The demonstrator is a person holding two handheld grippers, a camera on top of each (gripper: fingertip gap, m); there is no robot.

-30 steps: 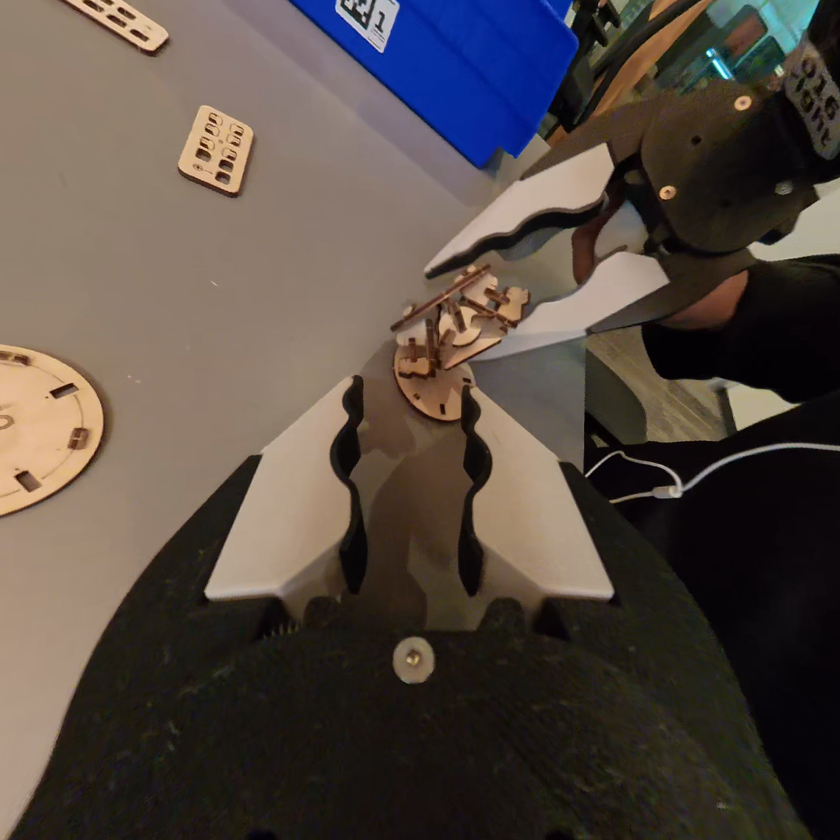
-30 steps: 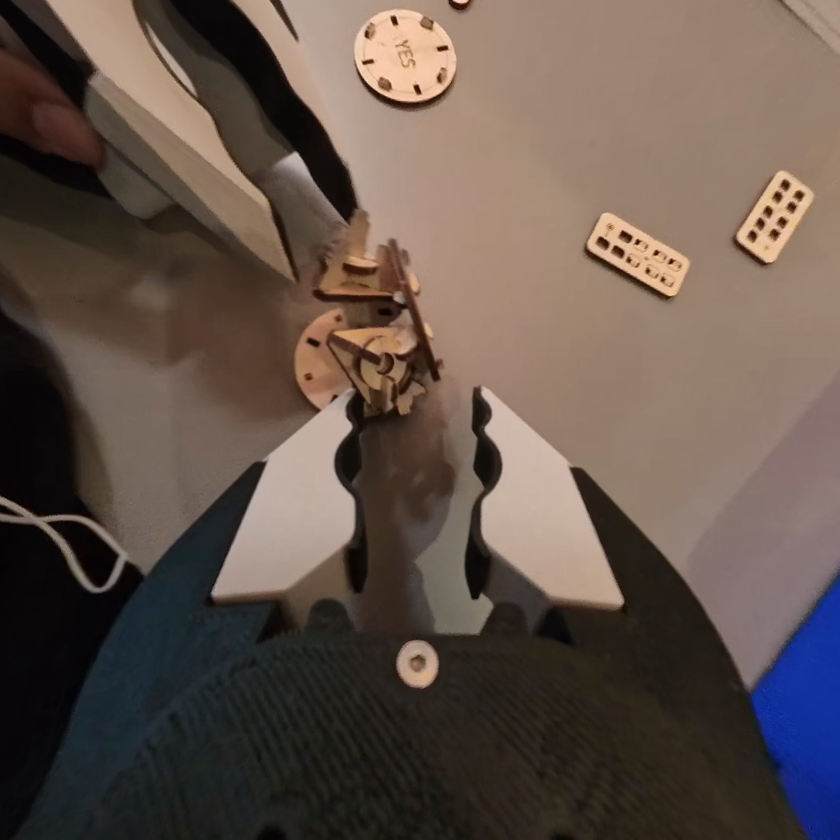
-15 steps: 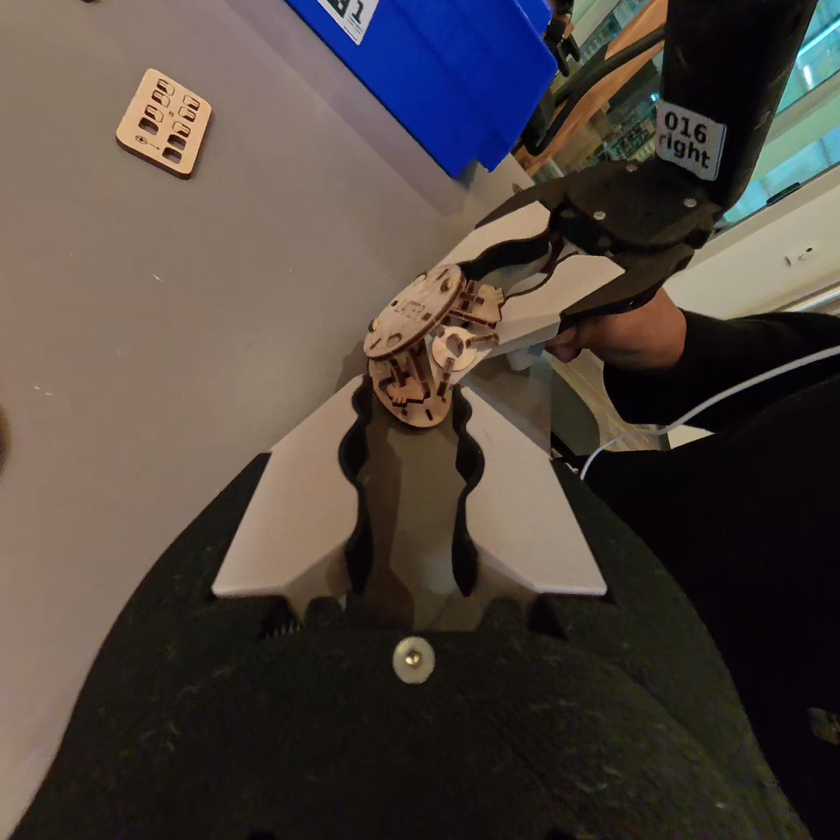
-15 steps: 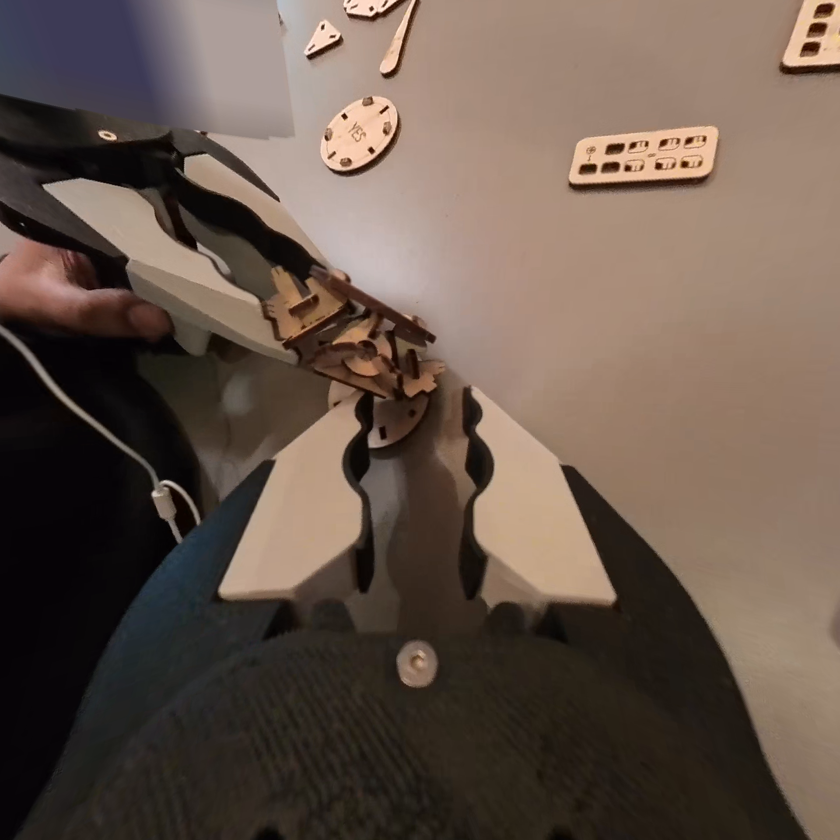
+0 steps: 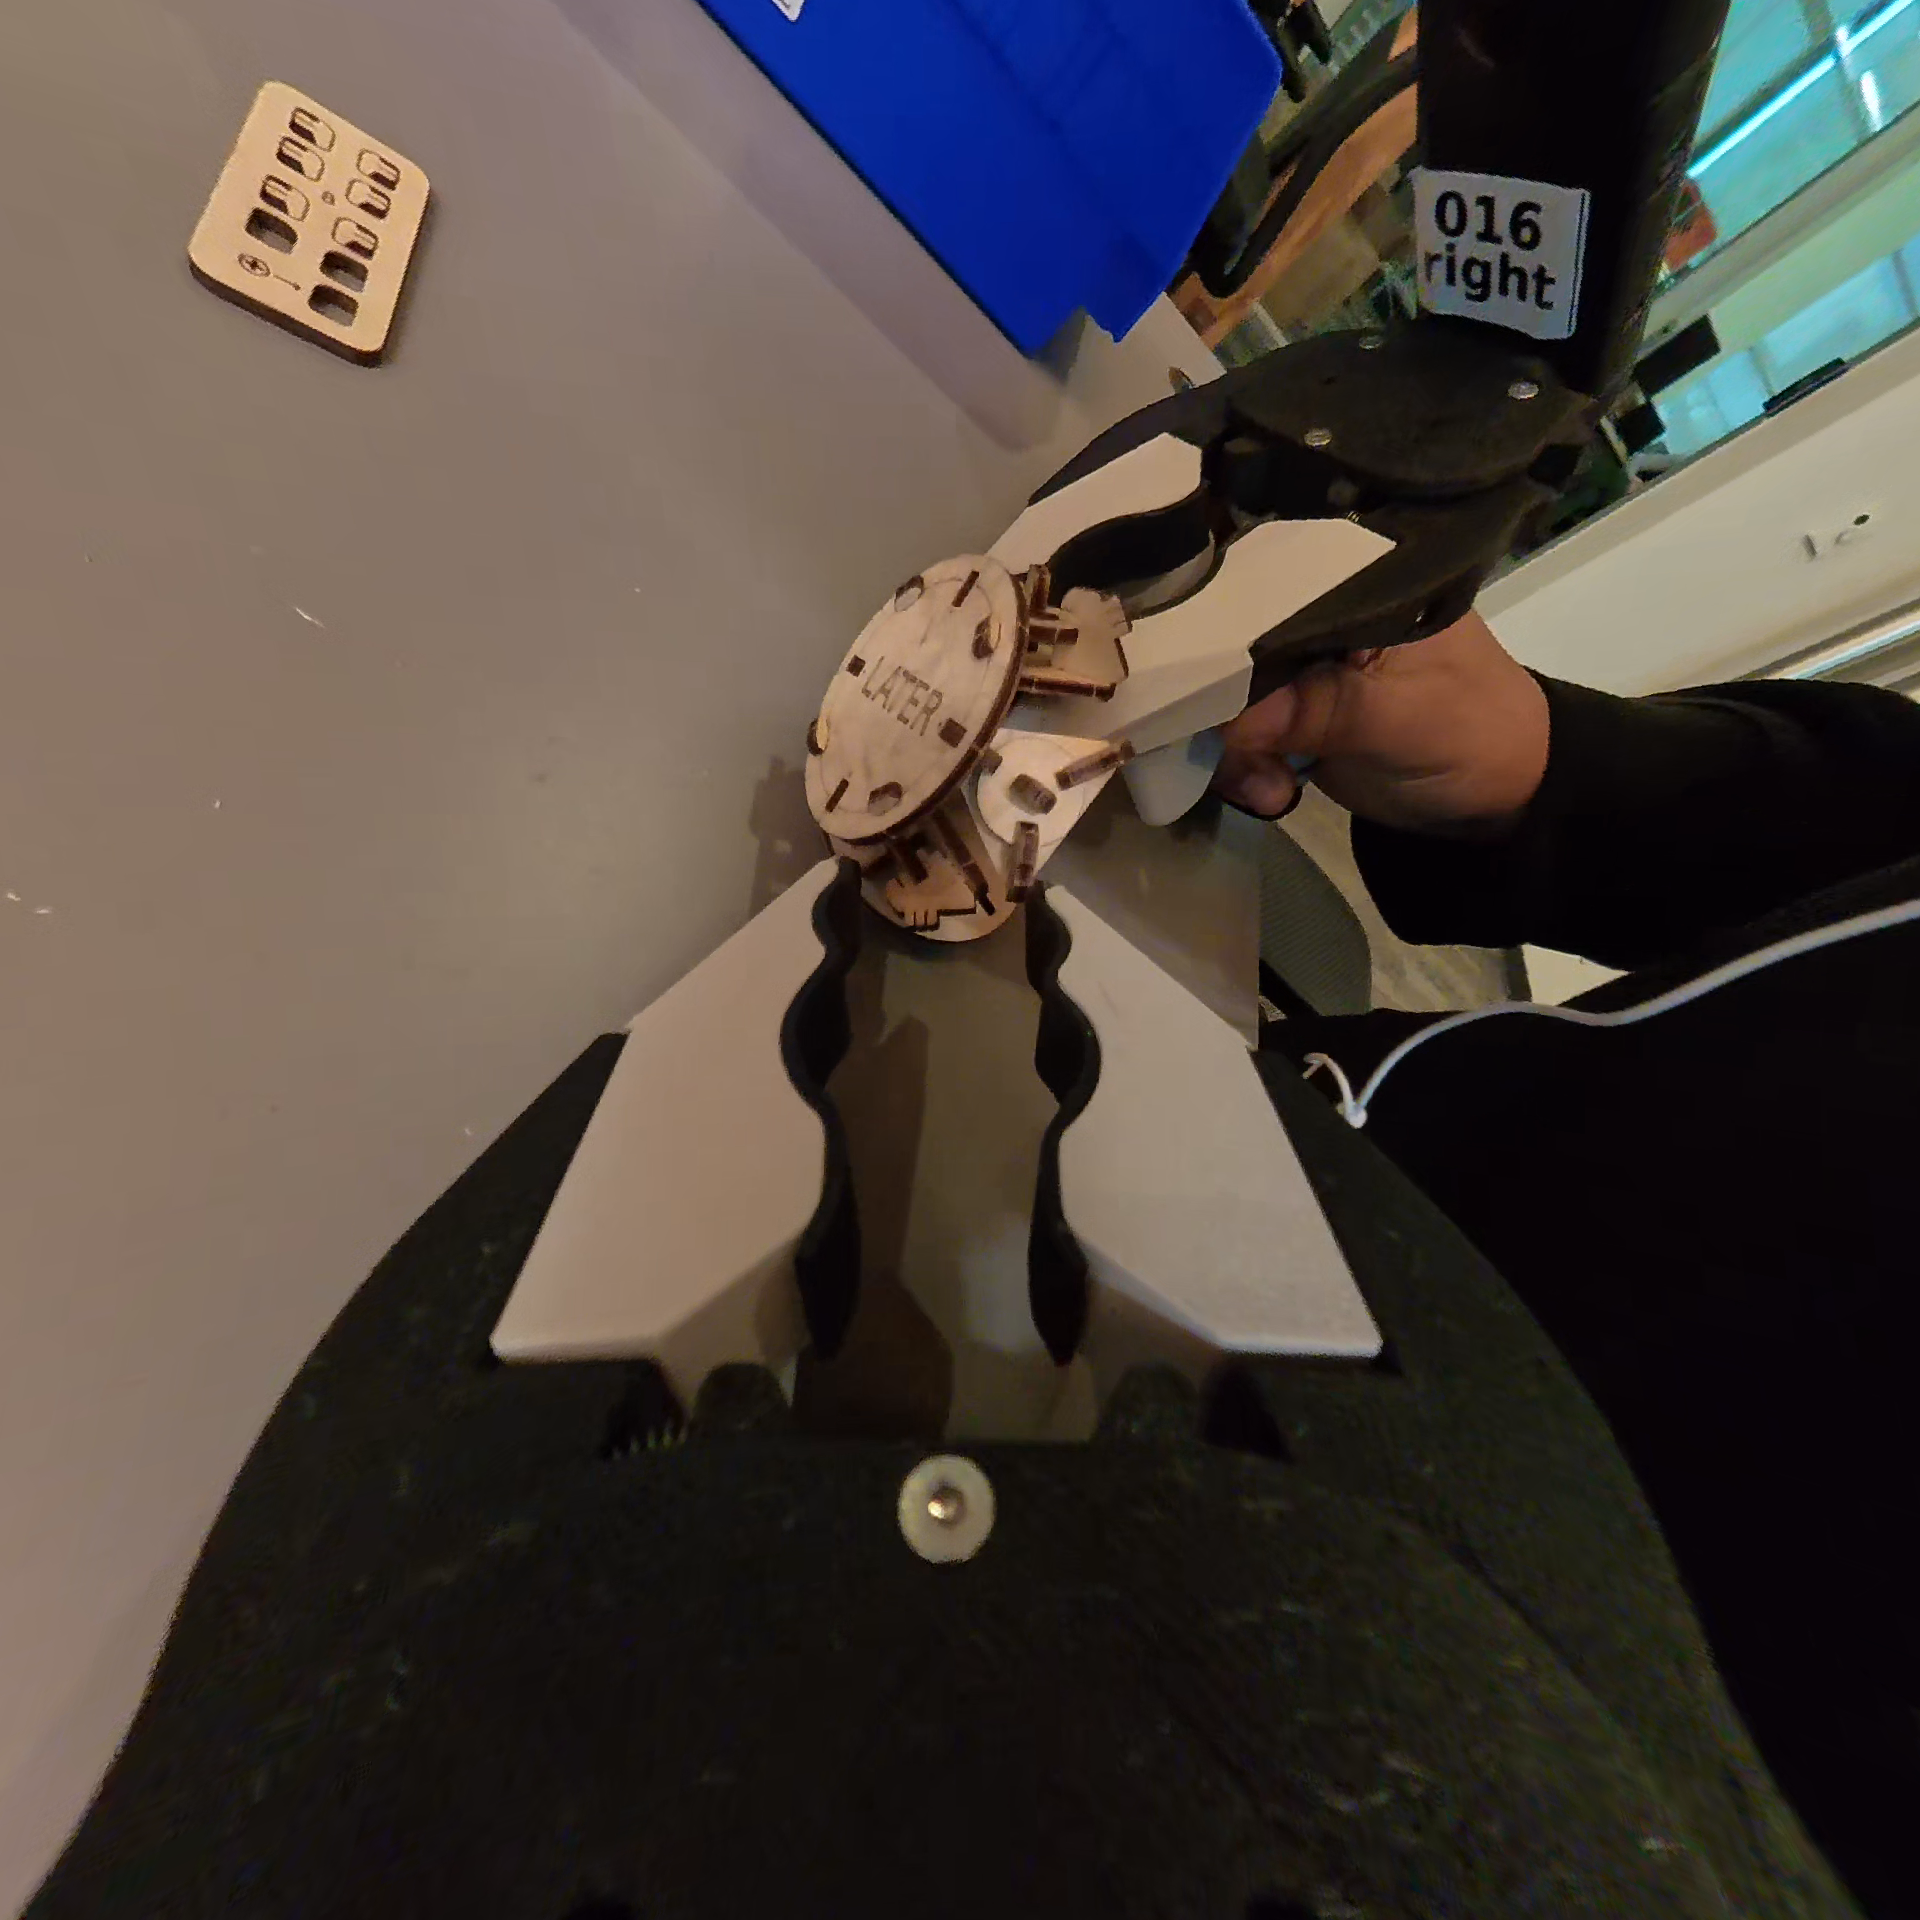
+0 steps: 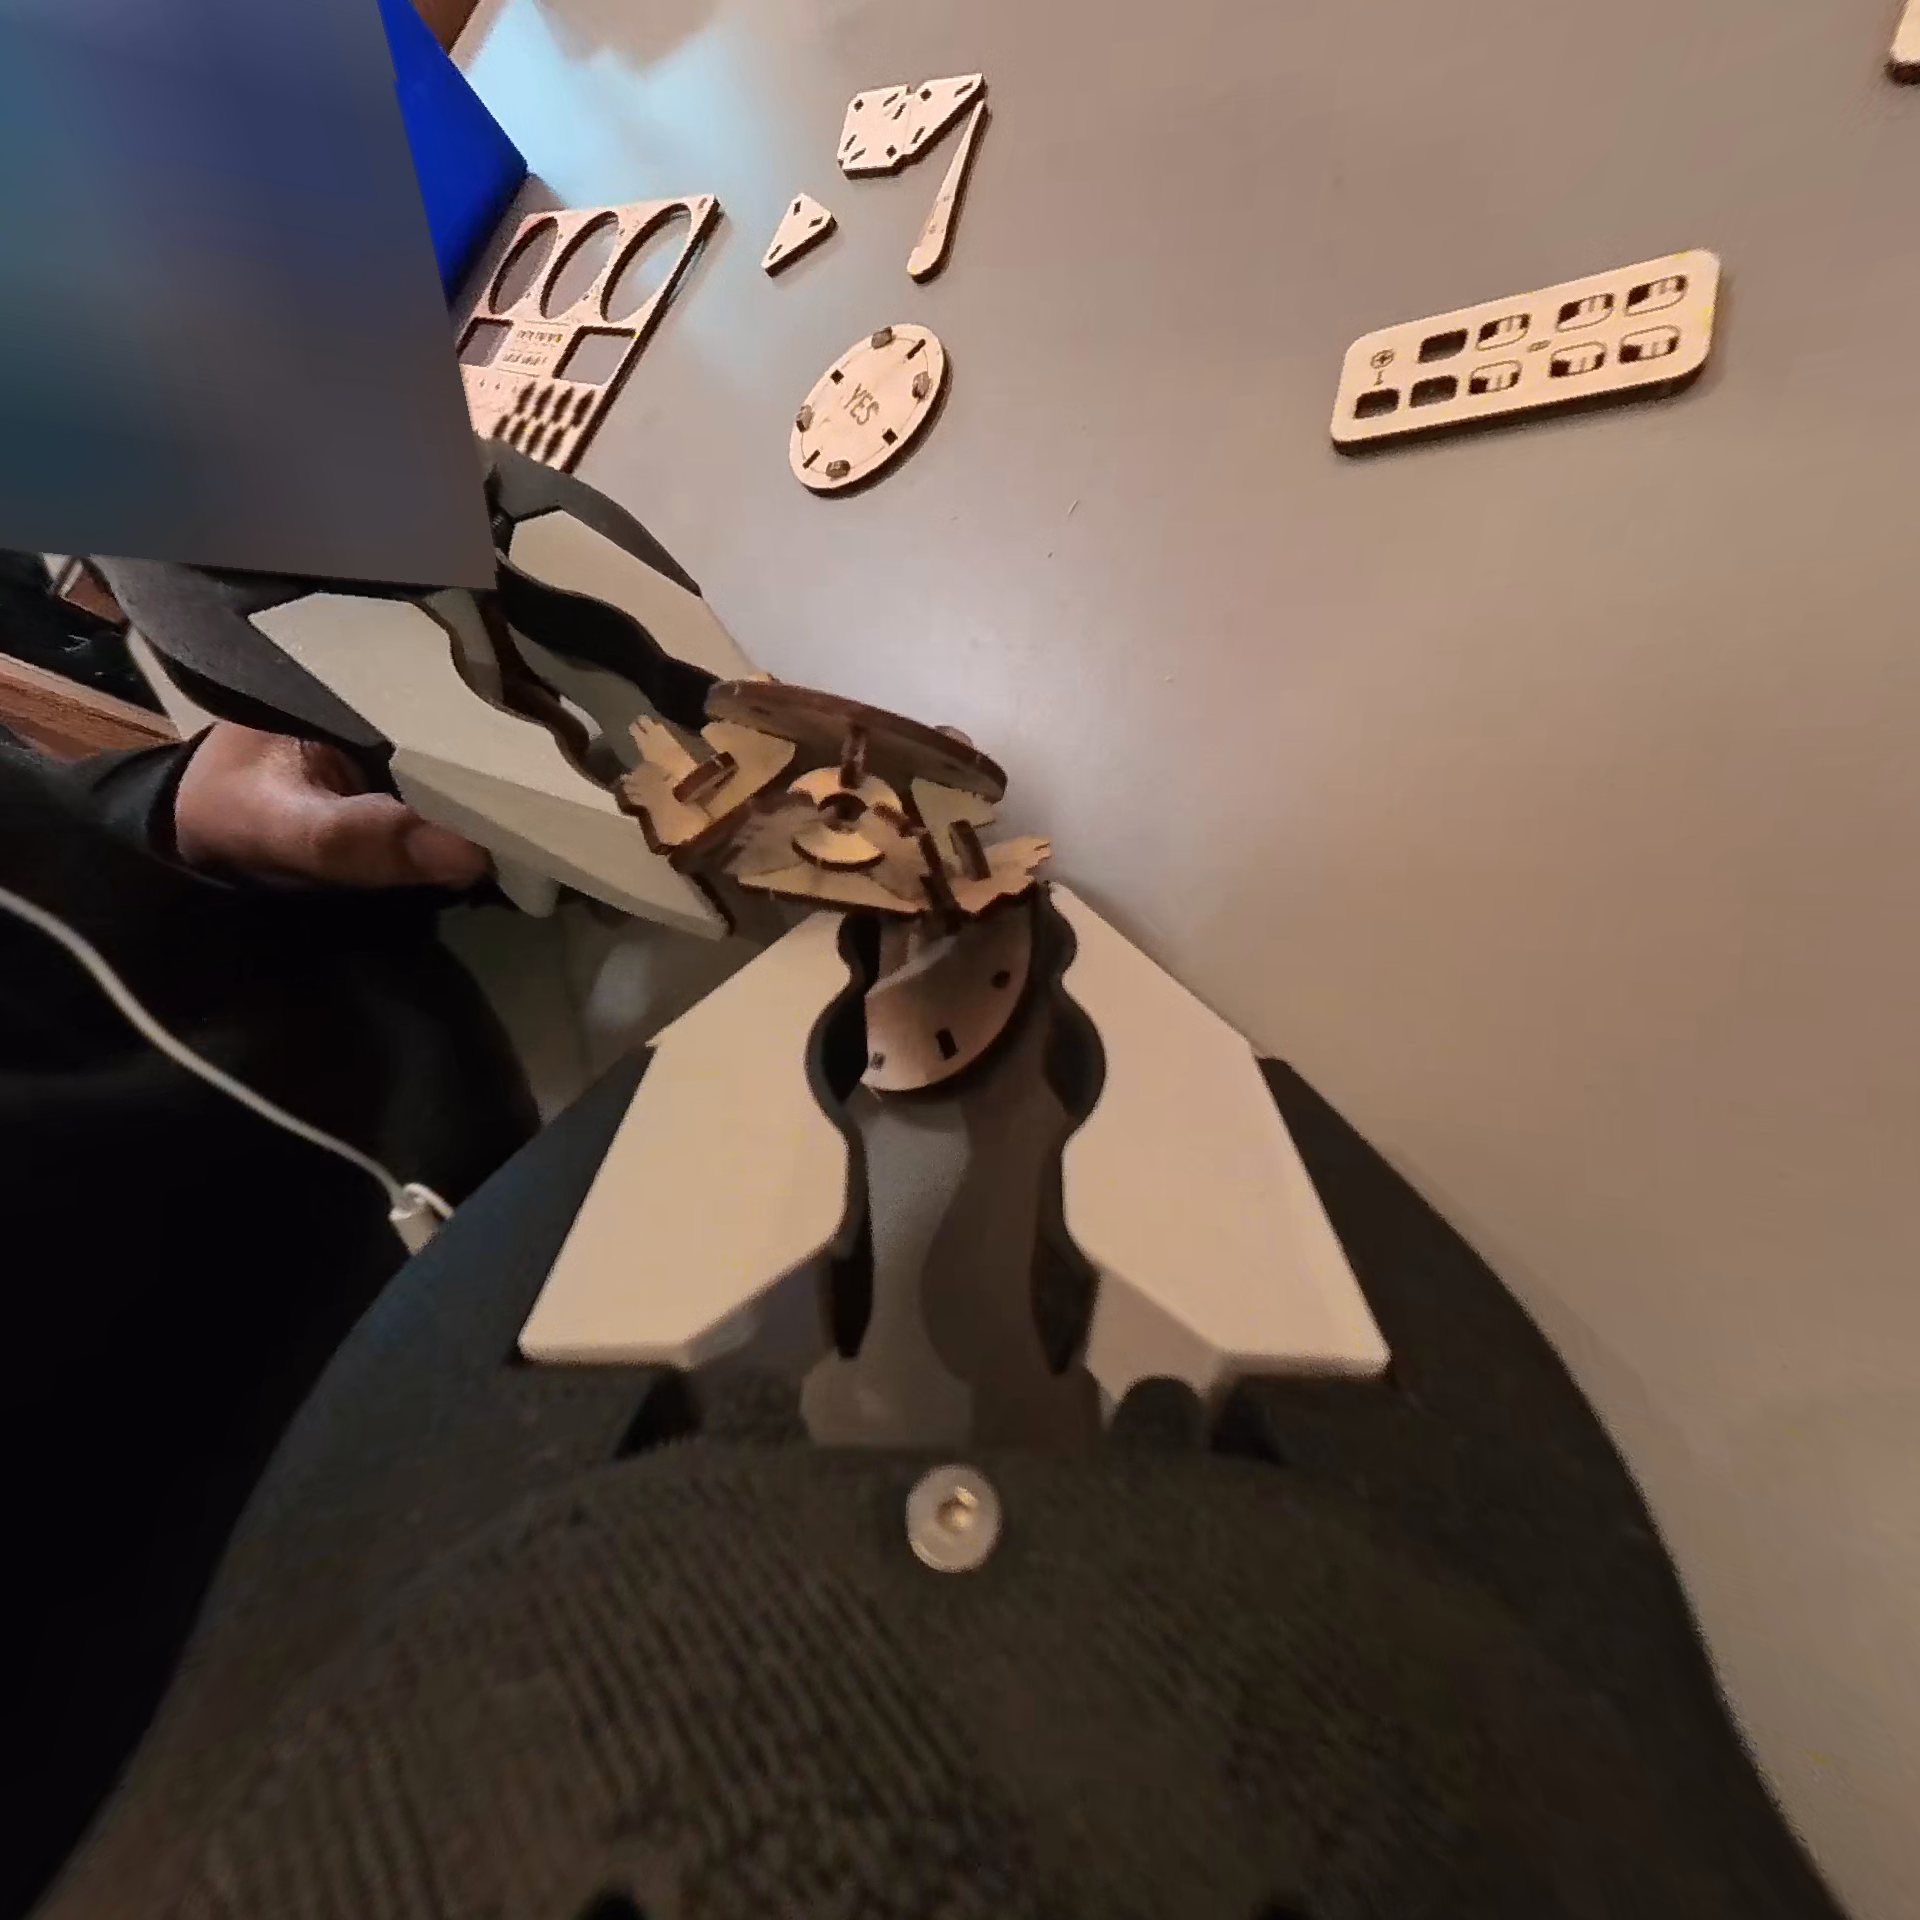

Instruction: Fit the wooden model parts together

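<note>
Claws clamped on wooden assembly

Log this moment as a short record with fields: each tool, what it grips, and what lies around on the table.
Left tool: closed on the wooden model, at a lower disc
Right tool: closed on the same model, at another disc
Model: held off the grey table between both
On table: round disc, slotted strip, slotted card, cut-out sheet
Behind: blue bin

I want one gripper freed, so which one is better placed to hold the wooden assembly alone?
Right, probably. The right gripper has a disc of the wooden assembly seated well back between its fingers, while the left gripper grips the assembly only at its fingertips.
</note>
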